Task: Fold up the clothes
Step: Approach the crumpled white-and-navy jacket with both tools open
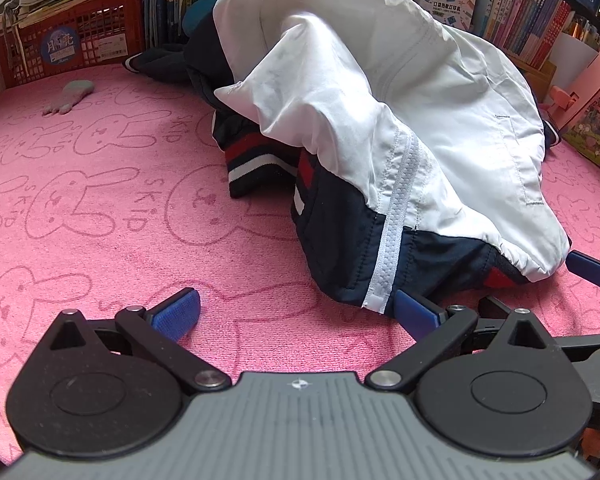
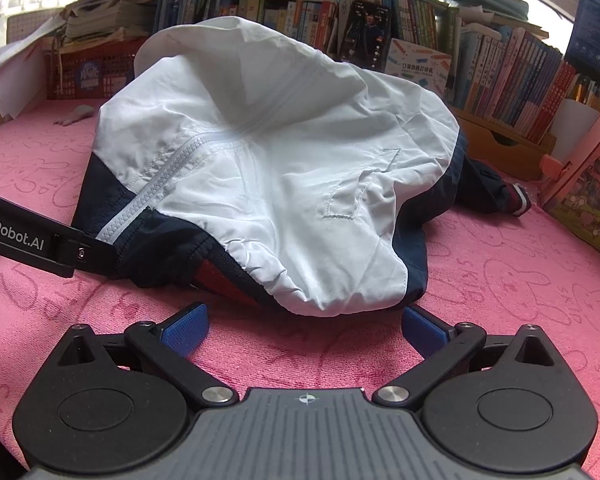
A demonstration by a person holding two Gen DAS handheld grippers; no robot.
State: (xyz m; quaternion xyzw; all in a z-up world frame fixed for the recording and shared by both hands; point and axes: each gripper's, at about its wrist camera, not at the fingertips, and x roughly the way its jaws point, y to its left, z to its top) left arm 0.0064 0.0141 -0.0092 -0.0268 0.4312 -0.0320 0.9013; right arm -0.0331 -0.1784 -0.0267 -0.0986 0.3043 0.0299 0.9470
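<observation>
A navy jacket with a white lining (image 1: pixel 400 92) lies heaped on the pink towel, lining side up, with red and white striped cuffs (image 1: pixel 252 160) showing beneath. My left gripper (image 1: pixel 296 314) is open just in front of the jacket's near hem; its right pad touches the white zipper band. My right gripper (image 2: pixel 306 328) is also open, low on the towel, at the hem of the same jacket (image 2: pixel 284 168). The left gripper's finger (image 2: pixel 60 246) reaches in from the left against the jacket's navy edge. A sleeve (image 2: pixel 496 192) trails off at the right.
A pink bunny-print towel (image 1: pixel 100 208) covers the surface. A red crate (image 1: pixel 72 40) with papers stands back left, rows of books (image 2: pixel 500 68) line the back, and a pink box (image 2: pixel 584 200) sits at the right. A small grey sock (image 1: pixel 72 94) lies far left.
</observation>
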